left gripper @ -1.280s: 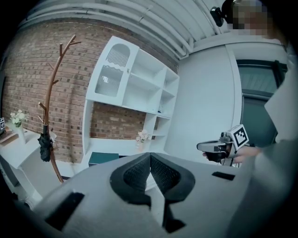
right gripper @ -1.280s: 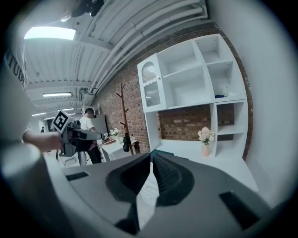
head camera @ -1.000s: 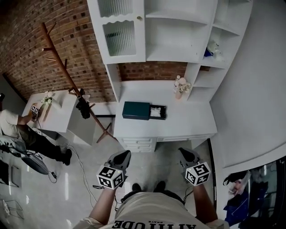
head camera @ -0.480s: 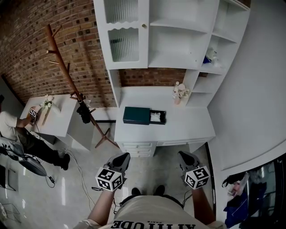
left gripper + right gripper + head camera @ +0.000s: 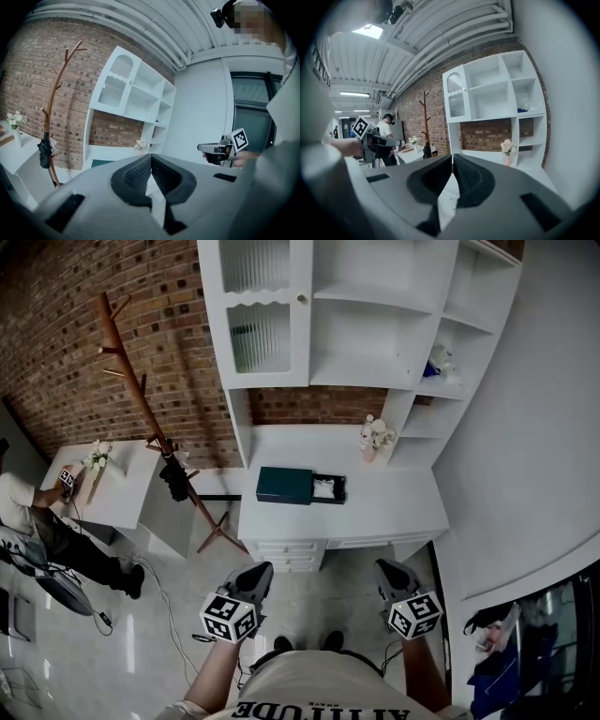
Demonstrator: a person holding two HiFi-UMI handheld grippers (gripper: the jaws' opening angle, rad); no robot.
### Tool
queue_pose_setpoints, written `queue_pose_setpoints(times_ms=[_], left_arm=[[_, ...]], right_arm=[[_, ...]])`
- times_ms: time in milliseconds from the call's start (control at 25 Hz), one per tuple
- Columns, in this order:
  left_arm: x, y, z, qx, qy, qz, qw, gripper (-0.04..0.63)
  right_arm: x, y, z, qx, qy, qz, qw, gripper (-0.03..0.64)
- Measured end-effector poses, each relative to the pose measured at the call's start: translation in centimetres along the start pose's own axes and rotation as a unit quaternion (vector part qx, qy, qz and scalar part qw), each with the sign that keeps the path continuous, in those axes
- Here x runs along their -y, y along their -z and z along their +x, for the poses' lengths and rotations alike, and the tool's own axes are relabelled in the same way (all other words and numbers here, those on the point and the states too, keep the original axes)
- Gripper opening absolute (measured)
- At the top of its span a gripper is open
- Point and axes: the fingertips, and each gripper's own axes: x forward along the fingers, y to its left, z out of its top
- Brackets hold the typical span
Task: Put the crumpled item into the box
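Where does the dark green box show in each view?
Head view: dark green box at centre, on the white desk.
Left gripper view: a teal sliver just above the left gripper body, left of its jaws.
Right gripper view: not visible.
Shared landmark: flower vase on the desk, in all three.

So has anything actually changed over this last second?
Barely: only the head view shifted slightly. The left hand-held gripper and right hand-held gripper stay shut and empty; the dark green box rests untouched on the white desk.
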Motion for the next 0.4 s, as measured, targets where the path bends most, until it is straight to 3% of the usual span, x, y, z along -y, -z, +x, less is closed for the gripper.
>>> queue_pose_setpoints(times_ms=[400], left_arm=[[0.06, -0.32, 0.66, 0.003, -0.002, 0.000, 1.0000, 0.026]], right_arm=[[0.77, -0.54, 0.15, 0.006, 0.003, -0.001, 1.000, 0.035]])
